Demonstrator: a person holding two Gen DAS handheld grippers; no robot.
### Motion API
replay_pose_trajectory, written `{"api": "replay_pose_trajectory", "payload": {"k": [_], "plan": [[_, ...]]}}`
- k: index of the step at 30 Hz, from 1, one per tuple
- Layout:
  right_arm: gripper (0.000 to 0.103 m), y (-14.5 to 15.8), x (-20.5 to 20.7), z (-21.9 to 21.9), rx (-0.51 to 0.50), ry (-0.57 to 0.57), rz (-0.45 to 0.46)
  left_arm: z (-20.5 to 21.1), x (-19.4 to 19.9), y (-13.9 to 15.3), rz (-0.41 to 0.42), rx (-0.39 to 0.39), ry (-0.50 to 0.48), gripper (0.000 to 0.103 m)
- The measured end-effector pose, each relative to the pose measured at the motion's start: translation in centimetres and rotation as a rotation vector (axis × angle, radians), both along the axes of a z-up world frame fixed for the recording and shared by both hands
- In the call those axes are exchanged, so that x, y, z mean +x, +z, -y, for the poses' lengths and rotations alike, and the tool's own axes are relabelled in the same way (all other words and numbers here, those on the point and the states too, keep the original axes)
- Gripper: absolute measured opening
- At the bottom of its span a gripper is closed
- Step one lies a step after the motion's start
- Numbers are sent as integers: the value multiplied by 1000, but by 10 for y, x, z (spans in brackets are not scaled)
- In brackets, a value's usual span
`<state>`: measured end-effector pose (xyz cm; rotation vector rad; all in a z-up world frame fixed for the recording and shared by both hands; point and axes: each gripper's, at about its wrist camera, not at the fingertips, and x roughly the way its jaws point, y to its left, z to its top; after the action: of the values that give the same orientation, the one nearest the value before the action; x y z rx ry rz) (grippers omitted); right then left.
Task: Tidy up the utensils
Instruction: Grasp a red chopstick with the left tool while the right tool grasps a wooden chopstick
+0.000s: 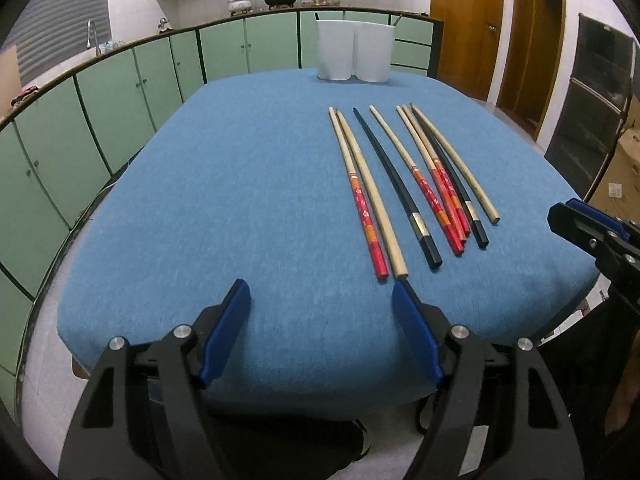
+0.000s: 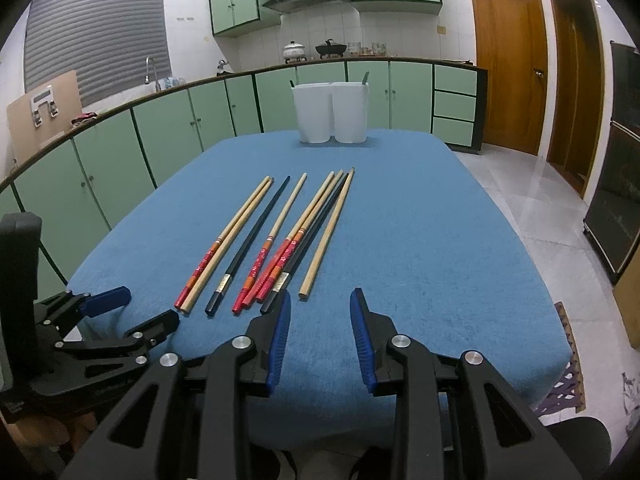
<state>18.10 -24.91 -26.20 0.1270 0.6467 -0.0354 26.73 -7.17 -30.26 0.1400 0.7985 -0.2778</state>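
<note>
Several chopsticks lie side by side on the blue table cloth (image 1: 240, 200): red-handled ones (image 1: 362, 204), plain wooden ones (image 1: 372, 196) and black ones (image 1: 396, 184). In the right wrist view they lie left of centre, such as the black one (image 2: 256, 236) and the rightmost wooden one (image 2: 326, 240). A white two-part holder (image 1: 354, 50) (image 2: 330, 112) stands at the table's far edge. My left gripper (image 1: 322, 292) is open and empty, just short of the chopstick ends. My right gripper (image 2: 320, 300) is open and empty, near the rightmost wooden chopstick's end.
Green cabinets (image 2: 168, 128) and a counter with pots (image 2: 296, 50) run behind the table. Wooden doors (image 2: 508, 60) are at the right. The right gripper shows at the right edge of the left wrist view (image 1: 592, 236); the left gripper shows at lower left of the right wrist view (image 2: 108, 320).
</note>
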Motion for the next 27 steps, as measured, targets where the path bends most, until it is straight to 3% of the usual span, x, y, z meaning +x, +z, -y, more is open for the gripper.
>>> {"api": "replay_pose_trajectory", "payload": {"k": [16, 27], "plan": [[32, -10, 15, 2, 9, 0, -21, 8, 13, 0, 14, -17, 3, 71], [31, -27, 36, -12, -10, 41, -43, 14, 17, -2, 38, -50, -24, 47]]}}
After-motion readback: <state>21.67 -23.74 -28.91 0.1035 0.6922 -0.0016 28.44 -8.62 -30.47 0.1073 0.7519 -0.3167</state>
